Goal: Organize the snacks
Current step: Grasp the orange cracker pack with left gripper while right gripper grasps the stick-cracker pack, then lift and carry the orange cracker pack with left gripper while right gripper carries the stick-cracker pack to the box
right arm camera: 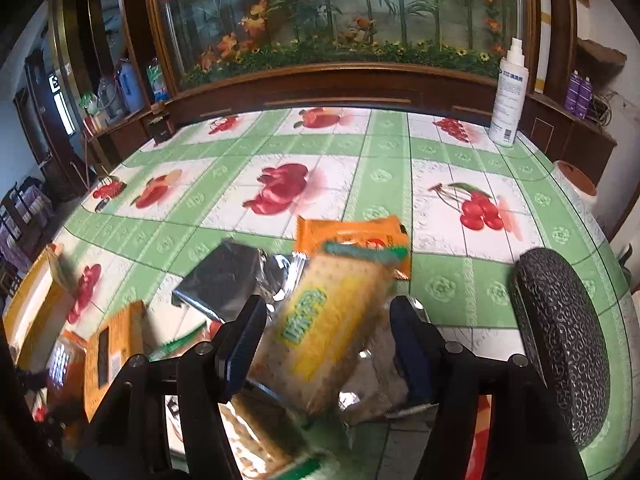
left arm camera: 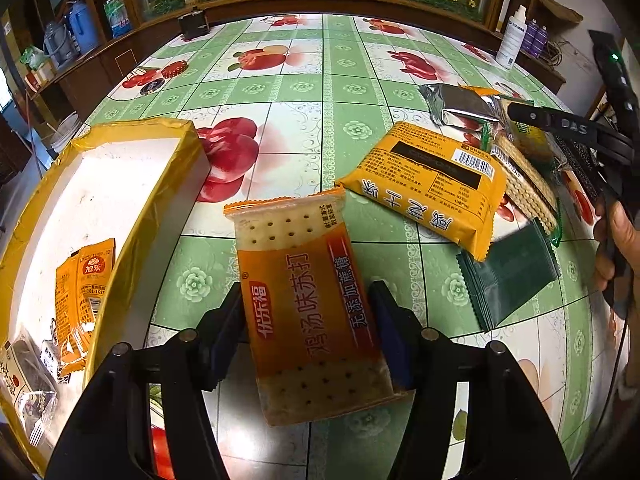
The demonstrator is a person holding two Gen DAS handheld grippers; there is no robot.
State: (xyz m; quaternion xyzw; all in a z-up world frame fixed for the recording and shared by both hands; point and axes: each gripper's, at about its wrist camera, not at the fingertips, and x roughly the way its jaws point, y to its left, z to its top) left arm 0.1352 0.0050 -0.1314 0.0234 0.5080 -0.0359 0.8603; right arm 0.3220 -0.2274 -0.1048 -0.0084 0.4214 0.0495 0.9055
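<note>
Two handheld grippers each grip a cracker packet above a fruit-print table.
Left wrist view: left gripper [left arm camera: 310, 320] clamps an orange soda-cracker packet [left arm camera: 312, 304], beside a yellow-edged box [left arm camera: 168, 184]. Right wrist view: right gripper [right arm camera: 328, 336] pinches a blurred yellow-green cracker packet [right arm camera: 324, 328] over the snack pile.
</note>
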